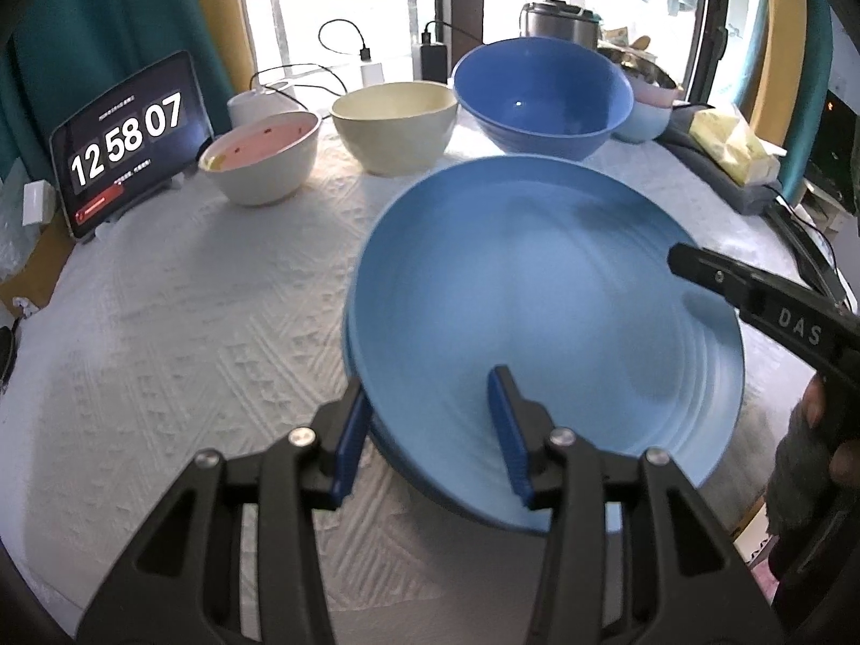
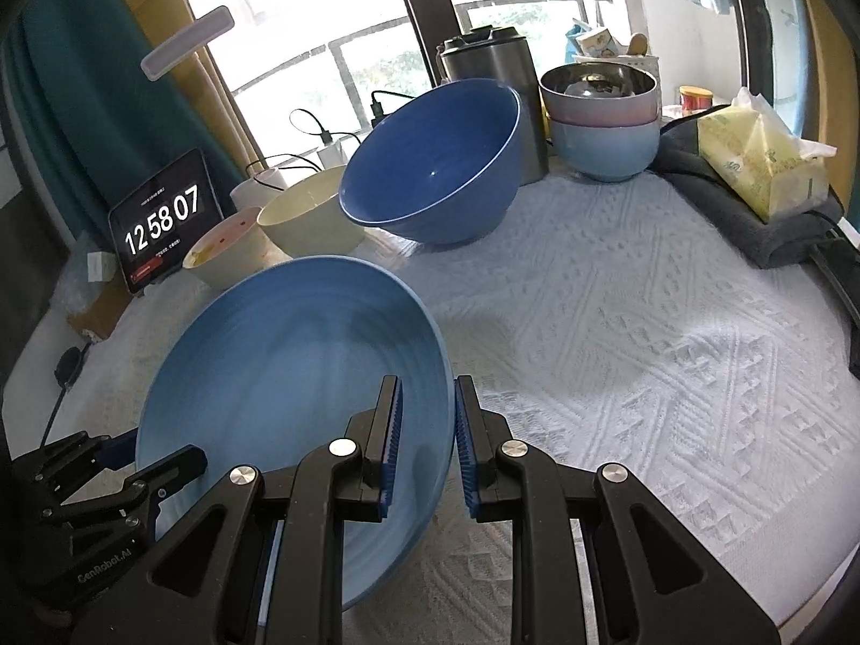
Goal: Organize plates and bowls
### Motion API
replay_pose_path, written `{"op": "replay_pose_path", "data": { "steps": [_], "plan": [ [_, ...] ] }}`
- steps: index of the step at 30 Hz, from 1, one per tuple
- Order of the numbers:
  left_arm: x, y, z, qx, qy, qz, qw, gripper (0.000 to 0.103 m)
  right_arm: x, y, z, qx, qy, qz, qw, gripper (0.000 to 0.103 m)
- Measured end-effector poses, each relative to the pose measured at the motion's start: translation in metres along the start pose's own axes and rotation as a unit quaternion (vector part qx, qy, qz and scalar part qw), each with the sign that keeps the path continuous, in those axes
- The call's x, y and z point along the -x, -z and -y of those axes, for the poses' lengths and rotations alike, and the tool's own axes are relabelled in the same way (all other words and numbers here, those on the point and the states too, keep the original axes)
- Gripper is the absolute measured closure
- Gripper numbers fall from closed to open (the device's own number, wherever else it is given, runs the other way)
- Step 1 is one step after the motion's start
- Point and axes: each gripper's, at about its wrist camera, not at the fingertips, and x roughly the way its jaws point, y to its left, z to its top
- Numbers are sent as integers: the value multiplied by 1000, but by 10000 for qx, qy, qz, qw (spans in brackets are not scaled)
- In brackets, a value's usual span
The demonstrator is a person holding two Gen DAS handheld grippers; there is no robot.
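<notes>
A large light blue plate point(image 1: 537, 290) is held tilted above the white cloth; it also shows in the right wrist view point(image 2: 279, 376). My left gripper point(image 1: 430, 435) straddles its near rim, one jaw inside and one outside, with a wide gap. My right gripper point(image 2: 427, 451) is shut on the plate's right rim. At the back stand a dark blue bowl point(image 1: 543, 97), a cream bowl point(image 1: 392, 123) and a pink-lined bowl point(image 1: 260, 158).
A stack of pastel bowls point(image 2: 602, 123) with a steel one on top, a metal pot point(image 2: 494, 86), a tissue pack point(image 2: 763, 161) on a grey towel, a clock tablet point(image 1: 129, 140), and chargers with cables stand along the back.
</notes>
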Motion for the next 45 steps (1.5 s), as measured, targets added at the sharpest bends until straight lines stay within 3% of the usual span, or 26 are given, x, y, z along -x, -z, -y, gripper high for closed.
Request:
{"op": "replay_pose_path", "data": {
  "steps": [15,27,35,40,45],
  "plan": [
    [-1,-6,-1,-110,-267,7,9996,57,-17,0,4,44,-17,-209,9998,82],
    [-5,-4,-25,323,-412,-87,9986,56,-19,0,3,55,39,-292,9996,82],
    [3,-14,-34,498,-315,197,9981,56,-16,-4,5,-35,62,-299,9995,81],
    [-4,-20,-40,632,-218,198,9976,56,-8,-12,9,-127,33,-105,9999,62],
    [-19,-18,-42,744,-60,-5,9972,56,-15,-13,12,-142,34,-210,9997,62]
  ]
}}
